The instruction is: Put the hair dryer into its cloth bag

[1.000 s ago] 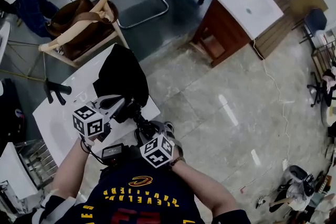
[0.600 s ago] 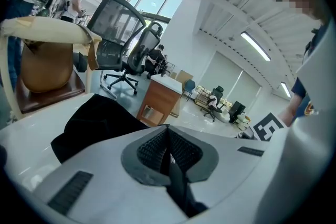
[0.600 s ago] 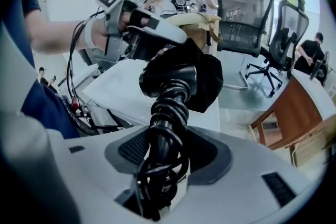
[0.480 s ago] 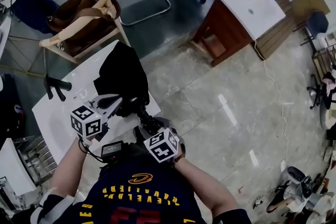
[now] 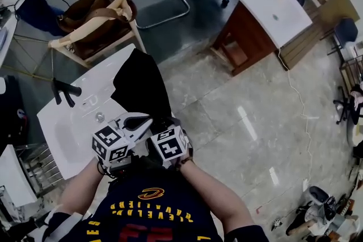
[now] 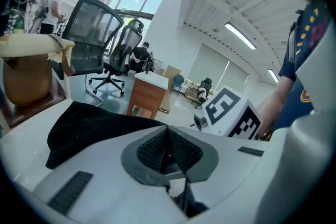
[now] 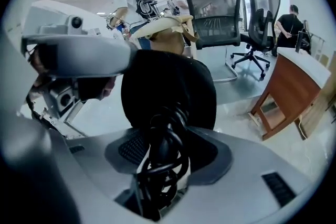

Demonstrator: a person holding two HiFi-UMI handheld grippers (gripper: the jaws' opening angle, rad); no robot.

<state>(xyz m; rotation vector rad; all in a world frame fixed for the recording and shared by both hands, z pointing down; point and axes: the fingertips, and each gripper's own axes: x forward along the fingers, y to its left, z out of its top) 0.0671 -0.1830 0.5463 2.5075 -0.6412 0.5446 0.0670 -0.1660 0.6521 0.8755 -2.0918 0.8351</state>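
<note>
At the lower middle of the head view, just under the near end of the black cloth bag (image 5: 142, 85), holds the hair dryer (image 7: 160, 168) in the right gripper (image 7: 167, 136), with the jaws spread wide and pressed on a black bundle of looped cord. Cannot make out the dryer's body apart from that cord in any view. Has the left gripper (image 6: 168, 136) just to the left of it in the frame, with the pads drawn together at the bag's near edge. Cannot tell whether pinching a fold of cloth there or closed on nothing.

Finds the bag lying flat on the white table (image 5: 68, 127), with its long axis running from the grippers up the frame and a little to the left, towards the table's far corner. Sees the bag dead ahead in the right gripper view, filling the centre just beyond the cord, so straight up-frame from the dryer and roughly in line with the jaws. Judges the left gripper the nearer to the bag's edge, with the right a touch below and to the right of it.

Shows no open mouth in the bag from any view, so likely needs the near edge lifted or parted by the left before pushing the bundle forward along the bag's length. Risks snagging loose loops on the rim if fed in crooked
</note>
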